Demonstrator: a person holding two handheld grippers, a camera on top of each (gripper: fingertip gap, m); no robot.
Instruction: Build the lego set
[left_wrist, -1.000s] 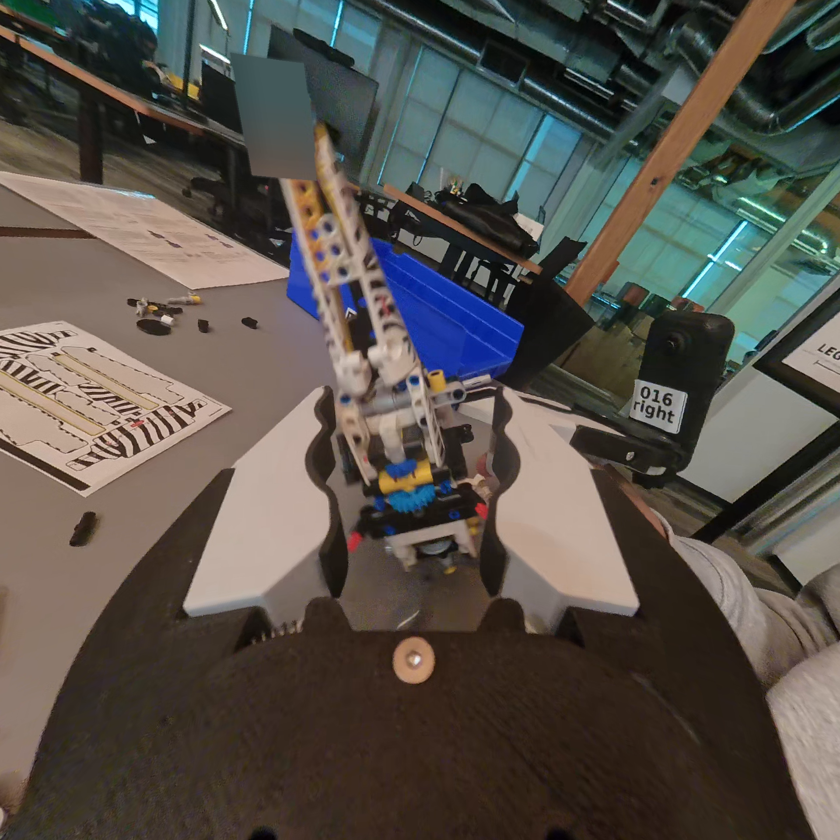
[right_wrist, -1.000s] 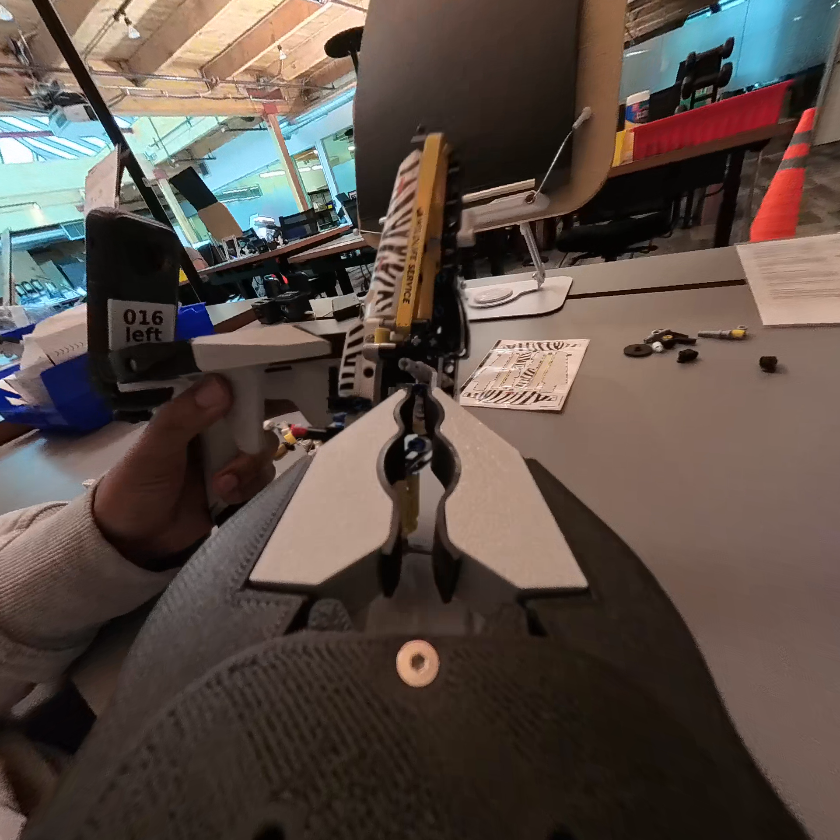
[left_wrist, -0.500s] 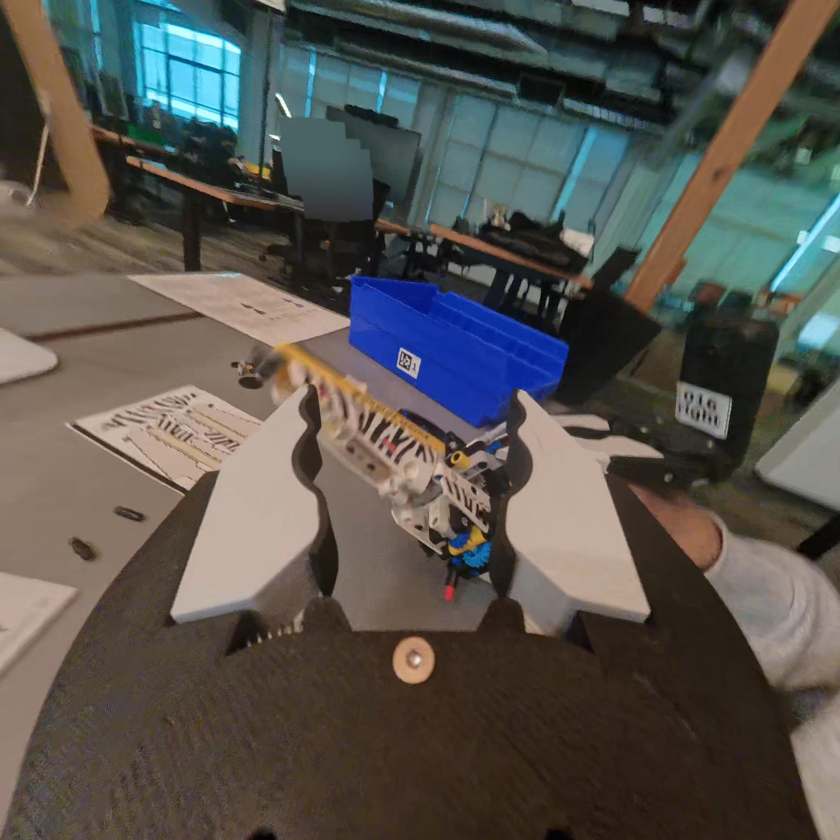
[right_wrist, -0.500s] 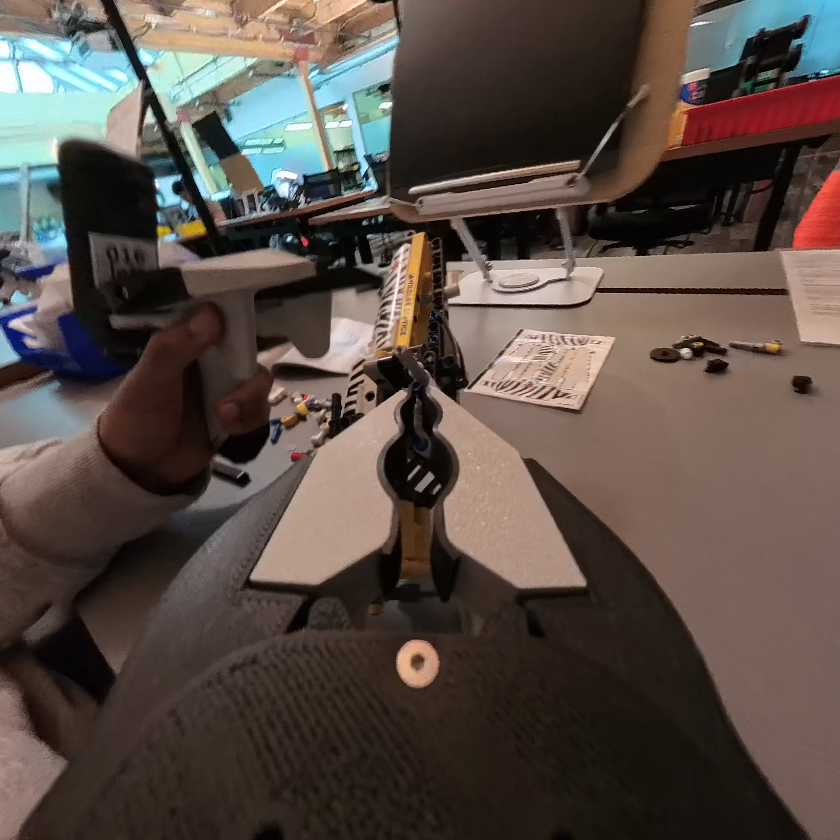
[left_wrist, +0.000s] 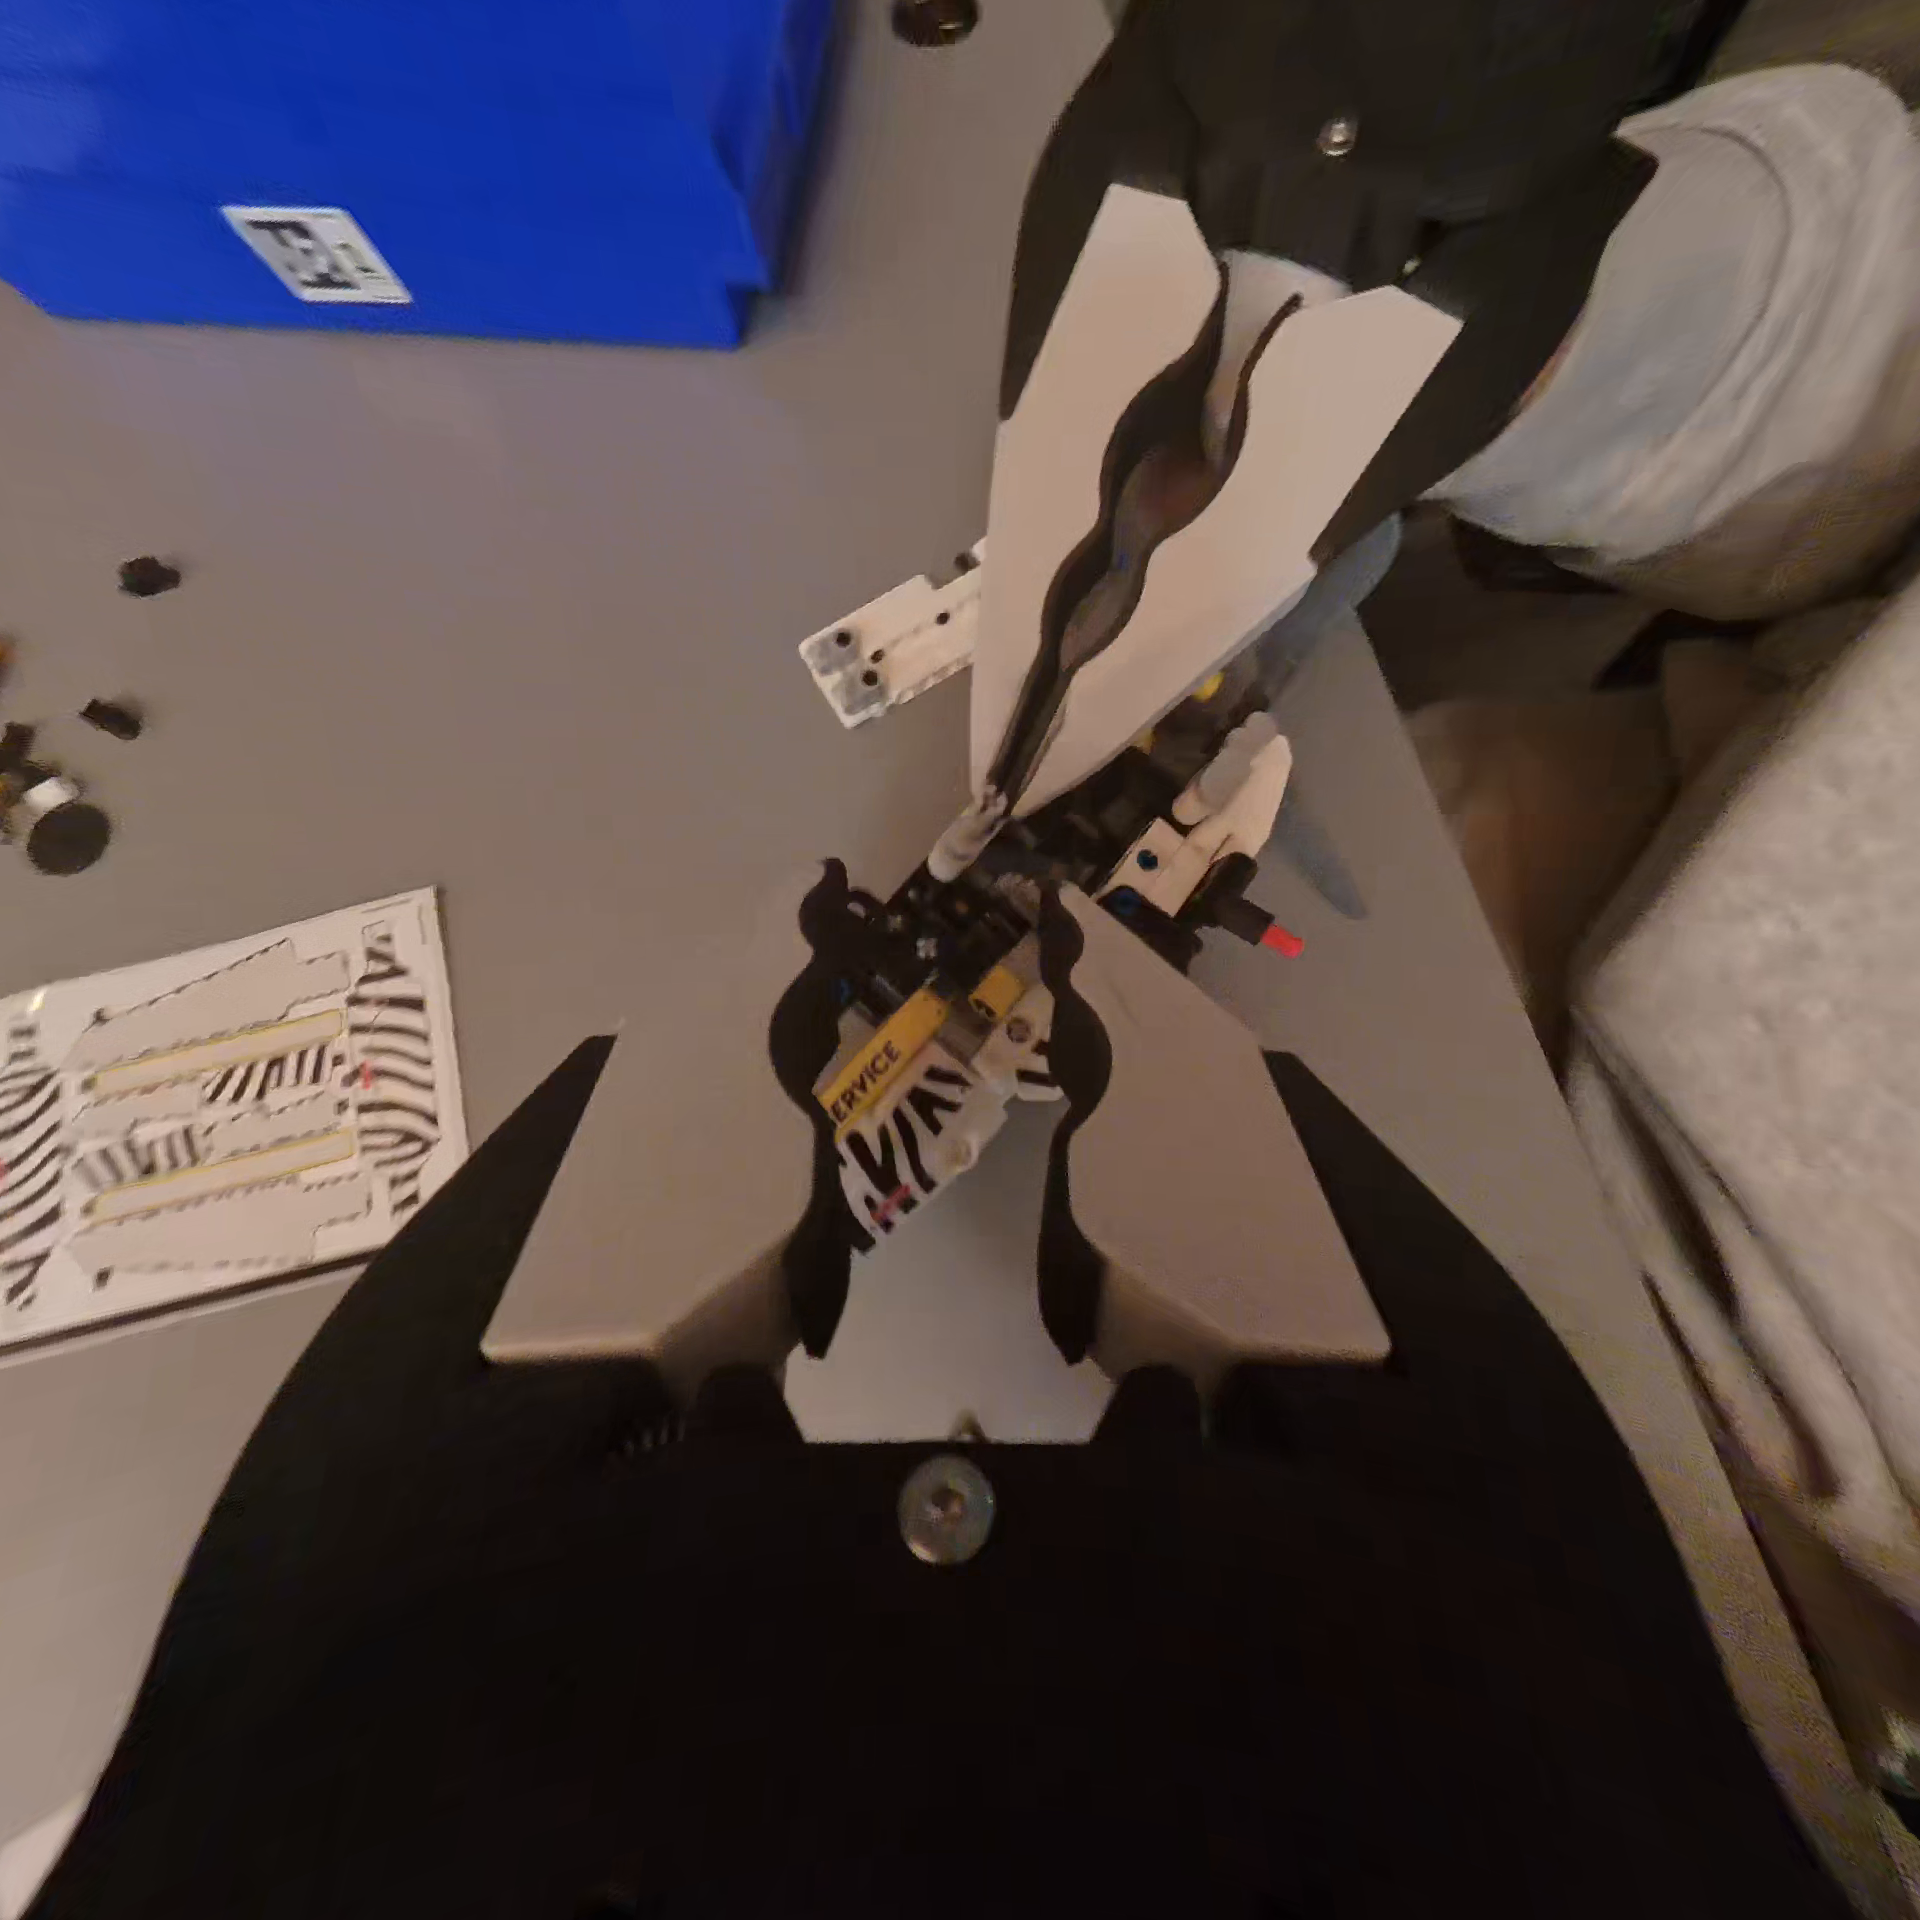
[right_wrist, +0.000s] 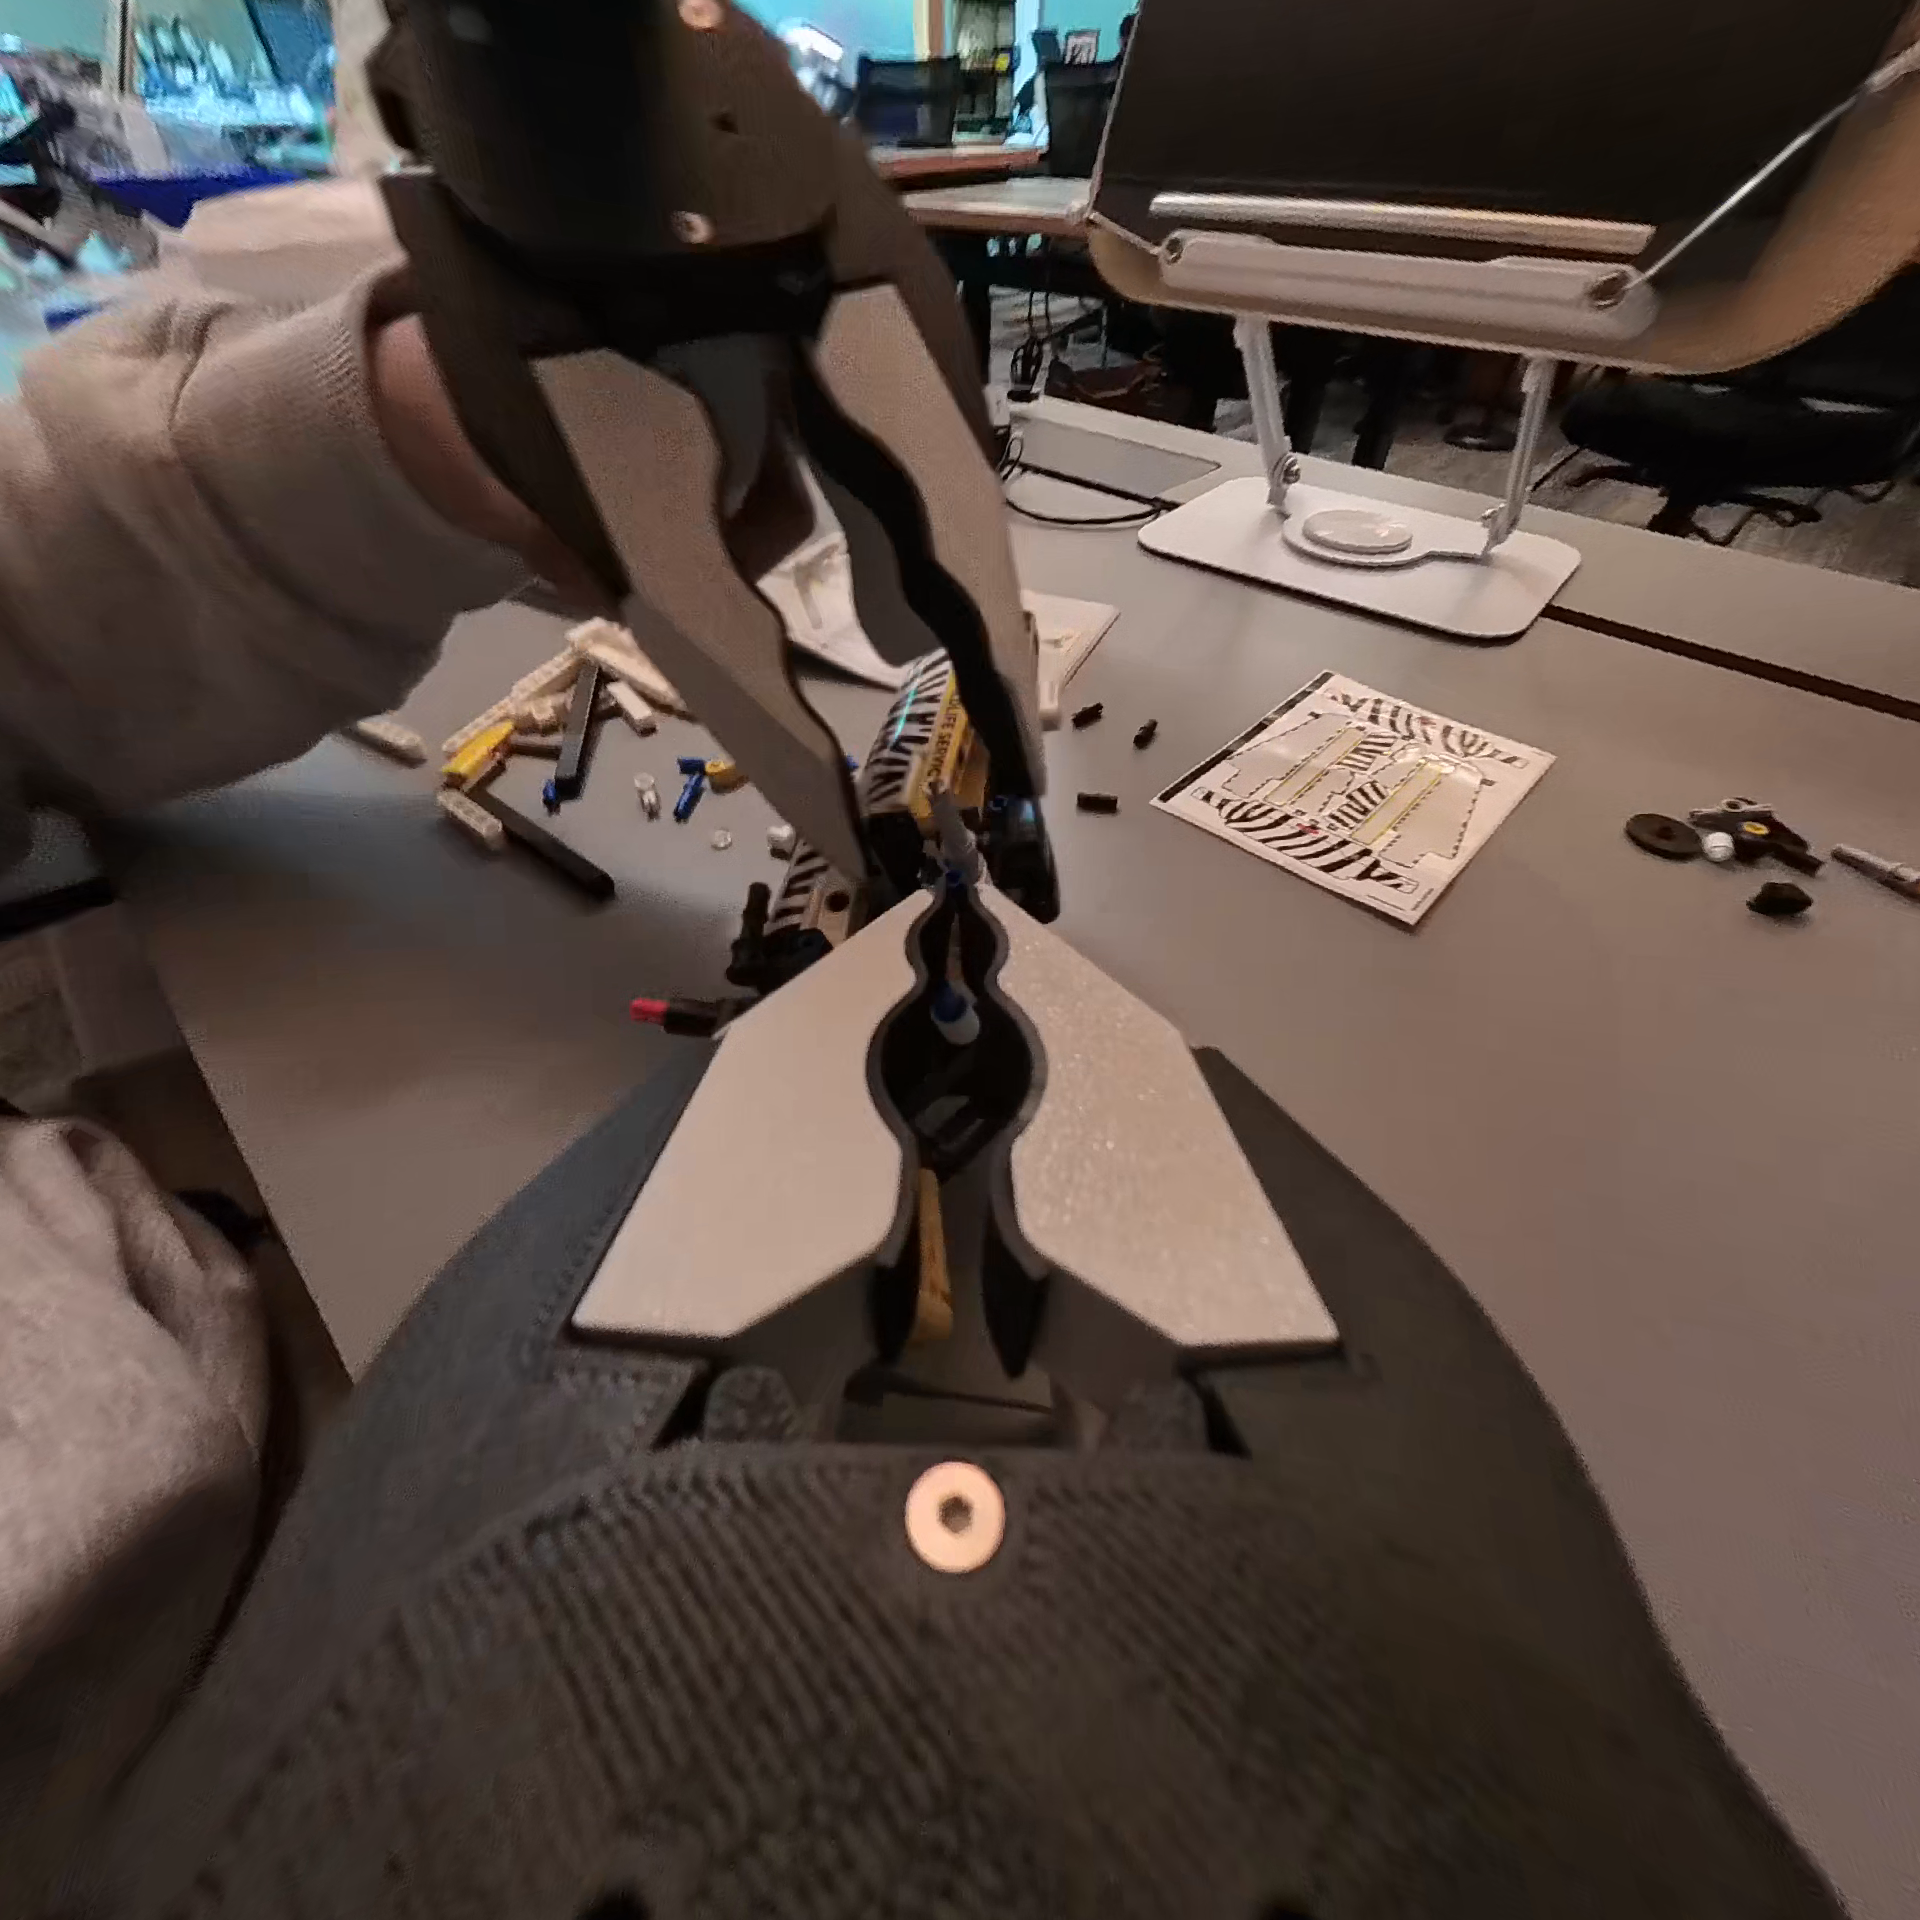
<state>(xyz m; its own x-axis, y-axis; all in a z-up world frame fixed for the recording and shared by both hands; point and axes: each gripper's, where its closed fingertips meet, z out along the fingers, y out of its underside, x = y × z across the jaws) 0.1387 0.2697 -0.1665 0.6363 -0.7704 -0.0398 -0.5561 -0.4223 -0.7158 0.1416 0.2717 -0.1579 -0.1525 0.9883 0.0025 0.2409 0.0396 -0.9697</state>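
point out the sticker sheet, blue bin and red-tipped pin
sticker sheet (right_wrist: 1351, 795), right wrist view, sheet's middle.
blue bin (left_wrist: 499, 156), left wrist view, front wall.
red-tipped pin (left_wrist: 1283, 942), left wrist view, red tip.

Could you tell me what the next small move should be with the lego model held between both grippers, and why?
Probably steady the zebra-striped lego model with the left gripper, whose fingers straddle it, so the right gripper, shut on a thin grey pin at the model's black frame, can press it in.

Dim, warm indoor light leaves the matte grey counter evenly lit with soft shadows, while both wide-angle views bend at the edges, motion blur smears the blue plastic bin, and the bright teal background in the right wrist view is defocused.
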